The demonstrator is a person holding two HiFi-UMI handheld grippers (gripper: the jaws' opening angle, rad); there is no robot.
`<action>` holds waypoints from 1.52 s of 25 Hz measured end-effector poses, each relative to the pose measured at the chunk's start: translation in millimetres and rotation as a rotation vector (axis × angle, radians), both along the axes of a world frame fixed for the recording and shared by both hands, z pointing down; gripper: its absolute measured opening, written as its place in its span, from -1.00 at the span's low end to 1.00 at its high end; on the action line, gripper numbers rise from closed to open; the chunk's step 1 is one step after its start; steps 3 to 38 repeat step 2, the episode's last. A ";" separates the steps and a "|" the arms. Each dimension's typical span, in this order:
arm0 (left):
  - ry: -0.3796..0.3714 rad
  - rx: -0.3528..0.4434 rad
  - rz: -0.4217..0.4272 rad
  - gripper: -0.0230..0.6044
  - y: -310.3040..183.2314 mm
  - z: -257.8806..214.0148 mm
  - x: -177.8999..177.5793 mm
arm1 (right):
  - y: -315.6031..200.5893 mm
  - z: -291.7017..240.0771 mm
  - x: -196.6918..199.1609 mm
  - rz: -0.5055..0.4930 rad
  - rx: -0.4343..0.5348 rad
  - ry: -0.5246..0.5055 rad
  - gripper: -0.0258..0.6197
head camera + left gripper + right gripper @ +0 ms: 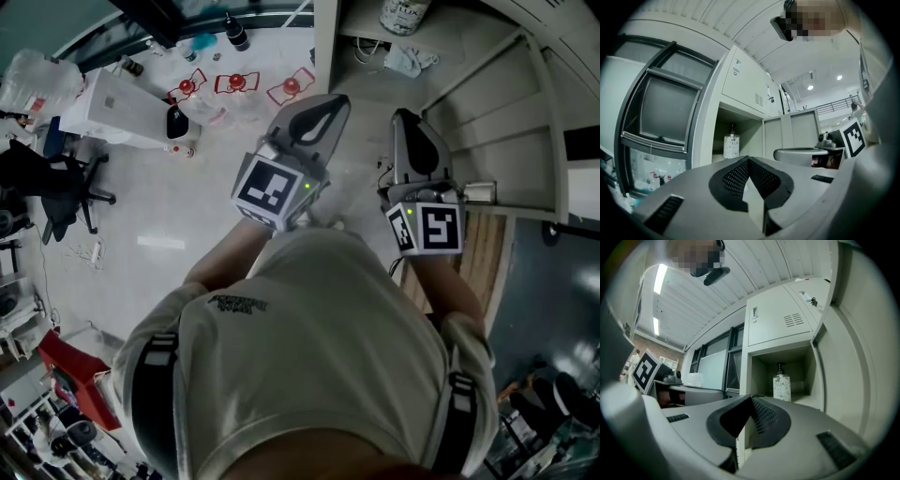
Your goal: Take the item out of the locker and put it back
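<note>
A white pump bottle (731,146) (782,387) stands upright inside the open locker compartment (761,369). From the head view its top (405,14) shows at the upper edge. My left gripper (749,159) (314,117) is shut and holds nothing; it points at the compartment from a distance. Beside it, my right gripper (751,398) (412,131) is also shut and empty, and it too stays well short of the bottle. The locker door (848,376) (801,131) stands swung open on the right.
Closed upper locker doors (780,322) sit above the open compartment. A dark-framed window (665,117) is left of the locker. On the floor to my left are a white box (122,108), an office chair (56,187) and red-trimmed items (236,82). A cloth (411,59) lies near the locker.
</note>
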State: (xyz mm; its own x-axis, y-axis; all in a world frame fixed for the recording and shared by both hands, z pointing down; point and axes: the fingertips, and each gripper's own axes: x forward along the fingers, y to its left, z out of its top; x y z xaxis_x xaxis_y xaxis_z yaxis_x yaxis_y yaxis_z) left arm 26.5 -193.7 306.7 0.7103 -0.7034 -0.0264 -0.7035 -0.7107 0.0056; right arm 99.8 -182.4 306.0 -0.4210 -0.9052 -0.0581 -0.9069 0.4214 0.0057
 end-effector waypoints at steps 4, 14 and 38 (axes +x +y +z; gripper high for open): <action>-0.002 -0.004 0.000 -0.89 1.2 -0.5 -0.6 | 0.8 -0.8 -1.4 -0.001 0.003 -0.002 -0.92; -0.002 -0.004 0.000 -0.89 1.2 -0.5 -0.6 | 0.8 -0.8 -1.4 -0.001 0.003 -0.002 -0.92; -0.002 -0.004 0.000 -0.89 1.2 -0.5 -0.6 | 0.8 -0.8 -1.4 -0.001 0.003 -0.002 -0.92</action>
